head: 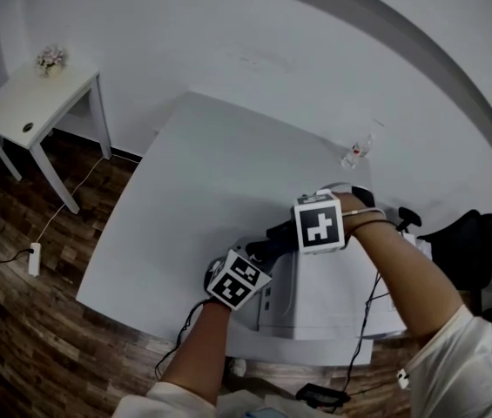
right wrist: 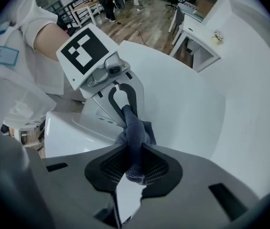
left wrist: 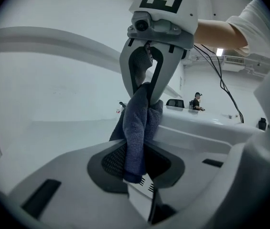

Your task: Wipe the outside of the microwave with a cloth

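At the near edge of the white table (head: 202, 190) sits one white microwave (head: 333, 299), partly covered by the person's two forearms; its door side cannot be seen. Over the microwave's left side two grippers meet on one grey-blue cloth (left wrist: 137, 128). The left gripper (left wrist: 135, 163) is clamped on one end and the right gripper (right wrist: 135, 163) pinches the other. In the head view the cloth is mostly hidden behind them. Farther back stands one small bottle (head: 357, 151), too blurred to make out. One side table (head: 28, 103) stands by the wall.
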Available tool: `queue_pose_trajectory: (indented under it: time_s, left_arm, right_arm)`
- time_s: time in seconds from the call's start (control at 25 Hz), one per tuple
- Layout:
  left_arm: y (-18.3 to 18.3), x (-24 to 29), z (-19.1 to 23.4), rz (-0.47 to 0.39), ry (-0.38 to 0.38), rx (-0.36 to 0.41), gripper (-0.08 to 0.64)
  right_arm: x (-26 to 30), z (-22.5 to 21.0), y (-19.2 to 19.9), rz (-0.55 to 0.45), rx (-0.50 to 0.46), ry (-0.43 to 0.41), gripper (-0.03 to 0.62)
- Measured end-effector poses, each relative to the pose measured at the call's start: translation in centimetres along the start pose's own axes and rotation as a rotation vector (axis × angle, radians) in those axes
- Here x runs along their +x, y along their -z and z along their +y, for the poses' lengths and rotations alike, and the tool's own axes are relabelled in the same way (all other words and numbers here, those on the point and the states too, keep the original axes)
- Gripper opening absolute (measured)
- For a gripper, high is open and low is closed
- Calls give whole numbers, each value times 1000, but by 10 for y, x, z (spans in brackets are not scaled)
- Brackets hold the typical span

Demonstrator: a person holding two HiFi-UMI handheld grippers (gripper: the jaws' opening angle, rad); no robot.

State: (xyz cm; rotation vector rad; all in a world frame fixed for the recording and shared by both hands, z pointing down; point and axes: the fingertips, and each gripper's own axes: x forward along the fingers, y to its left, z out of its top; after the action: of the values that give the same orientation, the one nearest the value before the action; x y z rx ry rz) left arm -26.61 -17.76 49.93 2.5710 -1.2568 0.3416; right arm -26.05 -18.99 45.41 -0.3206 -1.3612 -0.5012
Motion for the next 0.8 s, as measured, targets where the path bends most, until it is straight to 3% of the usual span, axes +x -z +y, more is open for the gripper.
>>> queue_pose_trajectory:
  time_s: [0.24,0.44,0.6,0.8]
  left_arm:
    - [9,27,6,22,2,2,67]
    - [7,28,6,53,6,-23,64]
    - [6,31,5,48,70,-61,61]
    - [5,32,8,110,128,-18,61]
  right_arm:
    - [7,-18,-12,-40,-1,15,81]
    - [12,-18,-15,-17,-21,3,81]
    - [11,-17,-15,-5,-44,10,77]
    - [11,-23,-21,2,-102,18,75]
